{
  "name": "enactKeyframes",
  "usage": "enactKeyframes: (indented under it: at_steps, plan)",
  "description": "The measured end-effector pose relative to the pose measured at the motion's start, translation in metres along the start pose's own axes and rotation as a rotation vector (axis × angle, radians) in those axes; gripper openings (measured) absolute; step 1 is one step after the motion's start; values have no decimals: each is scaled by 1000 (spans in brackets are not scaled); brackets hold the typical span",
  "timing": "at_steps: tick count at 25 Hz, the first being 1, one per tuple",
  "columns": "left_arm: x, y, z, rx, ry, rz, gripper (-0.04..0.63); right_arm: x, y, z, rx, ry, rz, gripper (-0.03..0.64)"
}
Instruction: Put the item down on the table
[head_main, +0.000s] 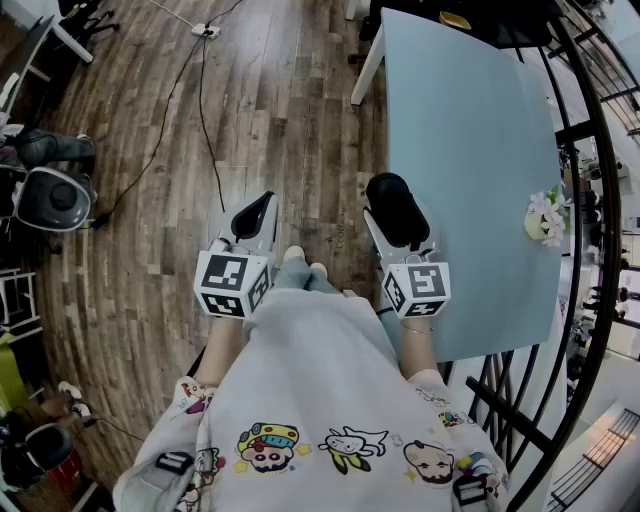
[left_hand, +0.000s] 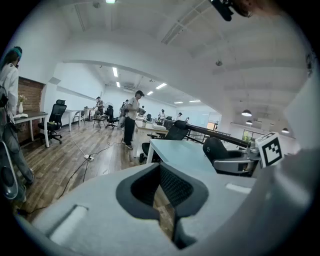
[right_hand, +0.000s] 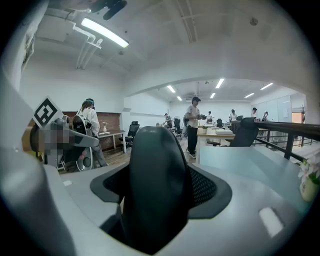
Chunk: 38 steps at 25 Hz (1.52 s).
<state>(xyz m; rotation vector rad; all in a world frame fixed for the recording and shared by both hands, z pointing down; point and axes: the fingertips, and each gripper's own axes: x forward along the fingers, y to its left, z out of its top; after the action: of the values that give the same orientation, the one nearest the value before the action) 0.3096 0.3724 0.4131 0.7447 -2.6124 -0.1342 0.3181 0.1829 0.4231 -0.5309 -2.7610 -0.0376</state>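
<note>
Black and rounded, the item (right_hand: 152, 185) sat clamped between my right gripper's (head_main: 395, 210) wide-spread jaws, its long axis running along them. The pale-blue table (head_main: 470, 150) lay just ahead and to the right, nearer this hand. My left gripper (head_main: 262, 205) hung empty, jaws nearly together.

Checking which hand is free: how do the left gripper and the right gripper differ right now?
The left gripper's jaws are together with nothing between them; the right gripper's jaws are spread around a black rounded item. The left gripper hangs over the wood floor; the right gripper is at the blue table's edge. Both point forward, side by side.
</note>
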Motion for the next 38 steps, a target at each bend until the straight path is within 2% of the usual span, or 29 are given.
enactKeyframes:
  at_steps: [5, 14, 21, 30, 38]
  plan:
    - [0, 11, 2, 1, 3, -7, -2, 11, 0, 1, 61, 12, 7, 356]
    - [14, 44, 4, 12, 11, -29, -2, 41, 5, 3, 81, 40, -1, 357]
    - [30, 75, 5, -5, 34, -15, -2, 76, 7, 11, 80, 51, 4, 357]
    - [92, 102, 29, -4, 33, 4, -2, 139, -36, 24, 95, 51, 17, 357]
    - [173, 128, 84, 12, 16, 20, -2, 211, -81, 67, 68, 33, 55, 359]
